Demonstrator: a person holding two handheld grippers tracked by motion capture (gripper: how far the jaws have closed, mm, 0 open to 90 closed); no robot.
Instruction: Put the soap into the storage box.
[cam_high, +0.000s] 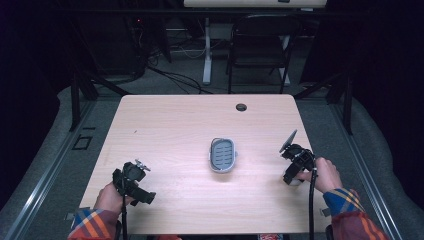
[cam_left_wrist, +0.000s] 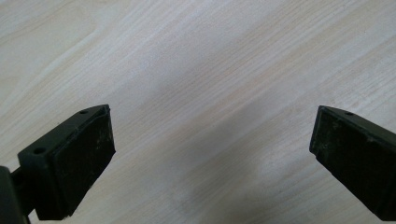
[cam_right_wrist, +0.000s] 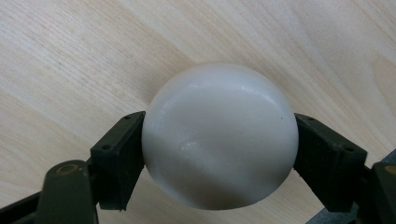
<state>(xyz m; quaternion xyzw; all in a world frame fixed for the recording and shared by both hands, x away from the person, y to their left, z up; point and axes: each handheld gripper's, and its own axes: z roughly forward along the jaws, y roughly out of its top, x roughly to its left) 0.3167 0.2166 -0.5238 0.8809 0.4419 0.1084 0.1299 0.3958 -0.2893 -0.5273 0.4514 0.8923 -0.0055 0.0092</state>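
The right gripper (cam_right_wrist: 219, 154) has its jaws pinched on a smooth, glossy white soap bar (cam_right_wrist: 220, 135), rounded like an egg, out at 3 o'clock on the pale woodgrain table (cam_high: 170, 130). It looks slippery, so I'd lift gently toward the grey slotted soap dish (cam_high: 223, 155) at center. The left gripper (cam_left_wrist: 210, 154) at 8 o'clock has its jaws wide and empty.

A pale wooden table (cam_high: 170, 130) on grey floor (cam_high: 45, 145) — a black folding chair (cam_high: 259, 47) behind, dark surroundings.
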